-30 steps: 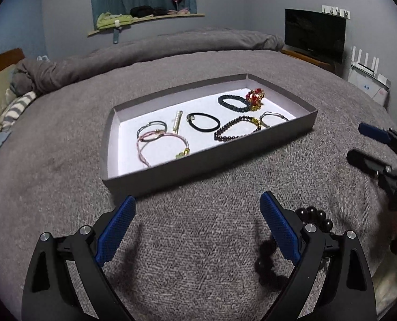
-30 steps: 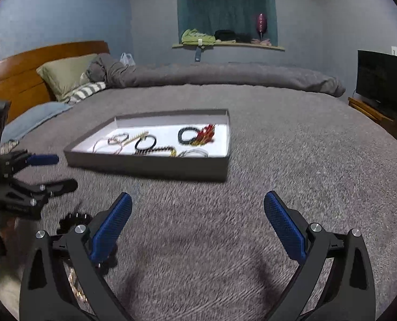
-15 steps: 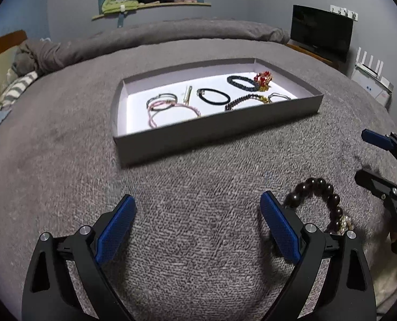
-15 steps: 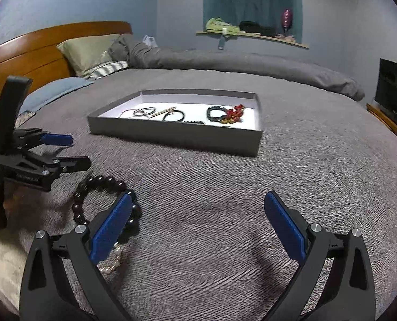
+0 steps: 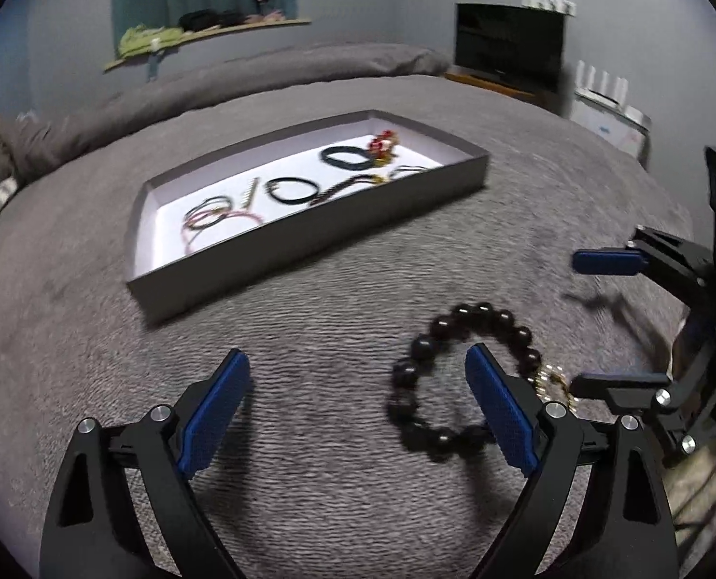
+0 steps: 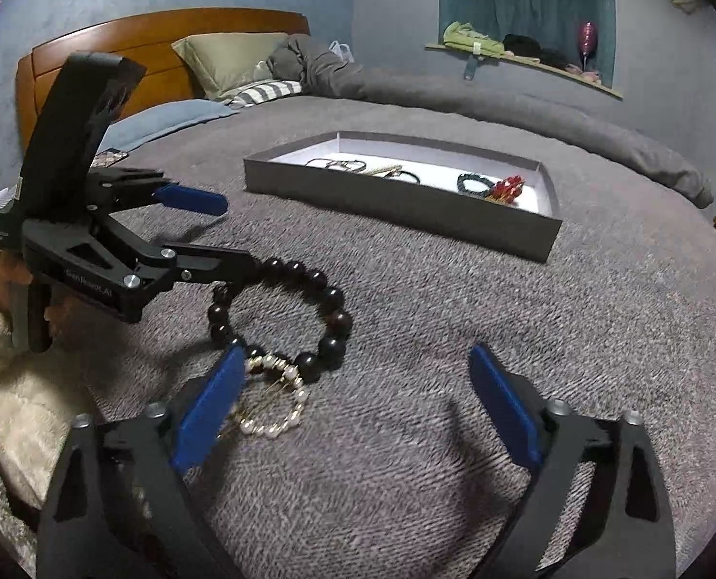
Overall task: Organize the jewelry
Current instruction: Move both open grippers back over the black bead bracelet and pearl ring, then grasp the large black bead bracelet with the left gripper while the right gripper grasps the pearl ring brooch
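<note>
A bracelet of large dark beads (image 5: 473,311) (image 6: 331,296) lies on the grey bedspread, and a smaller pearl bracelet (image 6: 280,427) (image 5: 553,381) touches its near side. My left gripper (image 5: 355,362) (image 6: 222,231) is open, its right finger lying over the dark ring and its lower finger at the ring's far edge. My right gripper (image 6: 358,357) (image 5: 594,321) has its jaws closing. The pearl bracelet lies just inside its left finger, and no pad presses on it. Farther back stands the grey tray (image 5: 309,236) (image 6: 406,212), which holds several bracelets.
A person's hand (image 6: 0,265) holds the left gripper above a beige fluffy cover (image 6: 10,410). Pillows (image 6: 227,60) and a wooden headboard (image 6: 164,34) lie beyond the tray. A TV (image 5: 510,43) stands at the room's right side.
Both grippers have come in toward the dark bead bracelet, which now sits close under them with the pearl bracelet in sight. The tray looks farther off. The right jaws have narrowed slightly.
</note>
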`<state>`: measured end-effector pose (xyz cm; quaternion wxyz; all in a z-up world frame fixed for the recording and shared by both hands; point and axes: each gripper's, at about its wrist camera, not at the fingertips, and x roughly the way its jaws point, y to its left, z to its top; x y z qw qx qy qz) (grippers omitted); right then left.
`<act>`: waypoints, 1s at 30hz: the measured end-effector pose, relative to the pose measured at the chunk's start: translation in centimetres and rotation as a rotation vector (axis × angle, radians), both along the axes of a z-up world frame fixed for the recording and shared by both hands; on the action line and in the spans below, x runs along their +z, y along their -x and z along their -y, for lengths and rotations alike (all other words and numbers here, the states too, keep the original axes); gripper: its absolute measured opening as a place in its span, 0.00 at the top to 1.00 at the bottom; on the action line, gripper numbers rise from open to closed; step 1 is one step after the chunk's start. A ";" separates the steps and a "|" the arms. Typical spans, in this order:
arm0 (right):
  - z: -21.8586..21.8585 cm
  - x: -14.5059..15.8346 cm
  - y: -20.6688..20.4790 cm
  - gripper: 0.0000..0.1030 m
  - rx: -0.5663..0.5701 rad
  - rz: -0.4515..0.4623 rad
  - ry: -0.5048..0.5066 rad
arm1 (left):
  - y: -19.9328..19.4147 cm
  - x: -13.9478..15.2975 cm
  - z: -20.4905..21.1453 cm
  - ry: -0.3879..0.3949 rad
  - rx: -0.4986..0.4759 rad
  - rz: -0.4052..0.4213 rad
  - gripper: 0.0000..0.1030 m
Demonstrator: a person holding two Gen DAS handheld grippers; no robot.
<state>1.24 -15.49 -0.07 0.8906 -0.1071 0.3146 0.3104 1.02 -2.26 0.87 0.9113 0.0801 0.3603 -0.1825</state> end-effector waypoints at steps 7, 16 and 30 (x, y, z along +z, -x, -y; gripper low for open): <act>-1.5 -0.4 1.6 0.32 0.120 -0.039 0.021 | 0.2 -0.6 1.2 -0.026 -0.050 -0.027 0.37; -2.0 -1.3 1.5 0.52 0.132 -0.098 0.061 | 0.1 -1.4 1.8 -0.051 -0.072 -0.050 0.48; -0.6 -0.6 0.4 0.60 0.078 -0.080 0.026 | -0.3 -1.3 1.1 -0.026 -0.041 -0.054 0.85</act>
